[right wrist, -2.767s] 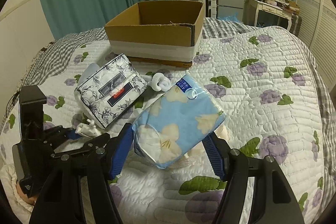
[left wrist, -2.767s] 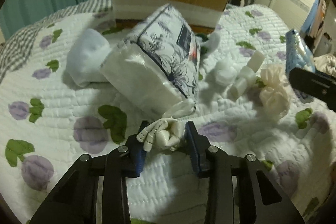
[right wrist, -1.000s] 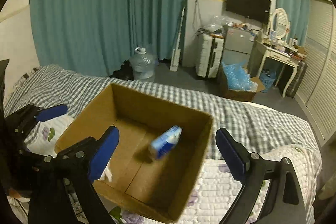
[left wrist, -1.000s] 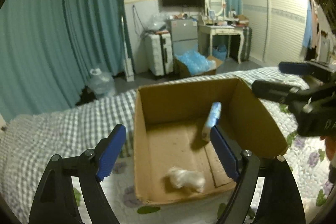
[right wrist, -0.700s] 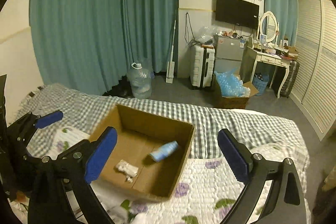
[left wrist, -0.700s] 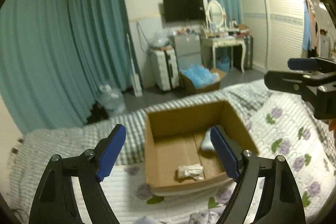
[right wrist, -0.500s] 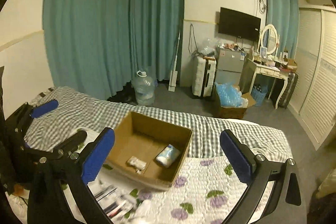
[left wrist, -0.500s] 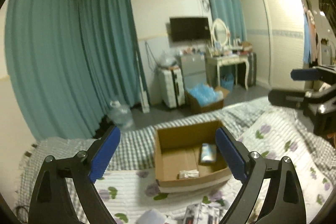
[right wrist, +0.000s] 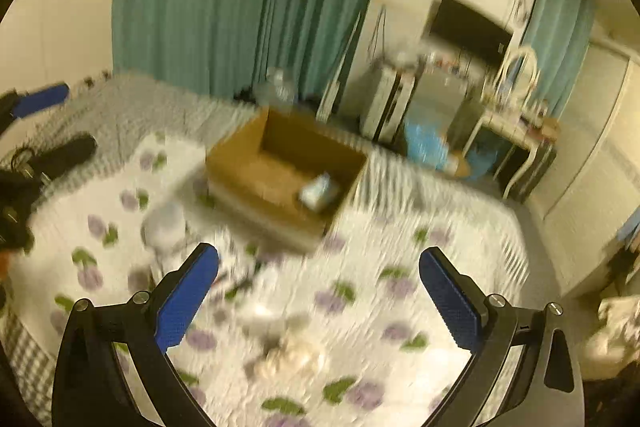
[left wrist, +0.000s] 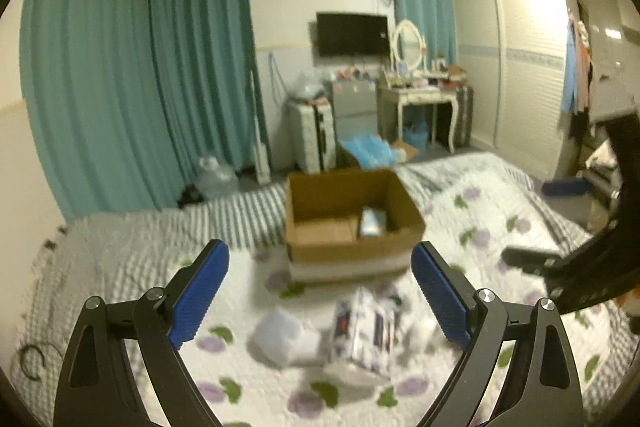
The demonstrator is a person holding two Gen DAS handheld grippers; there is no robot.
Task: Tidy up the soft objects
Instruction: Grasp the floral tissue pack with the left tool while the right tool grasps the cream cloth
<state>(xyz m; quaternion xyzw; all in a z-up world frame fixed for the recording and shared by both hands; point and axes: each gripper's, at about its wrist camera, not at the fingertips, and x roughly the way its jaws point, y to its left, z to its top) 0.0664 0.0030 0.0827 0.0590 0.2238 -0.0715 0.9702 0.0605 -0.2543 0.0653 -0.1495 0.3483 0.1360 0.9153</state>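
The brown cardboard box [left wrist: 352, 227] [right wrist: 276, 167] stands on the far part of the bed, with a blue tissue pack [left wrist: 374, 223] [right wrist: 320, 191] lying inside it. My left gripper [left wrist: 319, 251] hangs open and empty well back from the box. My right gripper [right wrist: 319, 254] is open and empty too. Below the left gripper lie a white floral-print pack [left wrist: 364, 331] and a pale soft bundle [left wrist: 282, 341]. A cream puff [right wrist: 292, 355] lies under the right gripper. Both views are motion-blurred.
The quilt with purple flowers [left wrist: 480, 227] covers the bed, with a checked blanket [left wrist: 240, 215] at its far end. Beyond are teal curtains [left wrist: 160, 87], a suitcase, a dressing table and a water jug on the floor. Each gripper shows at the edge of the other's view.
Both grippers dropped their loads in the box, opened, and drew back and up. The box now looks smaller and farther, and the items on the quilt have come into view.
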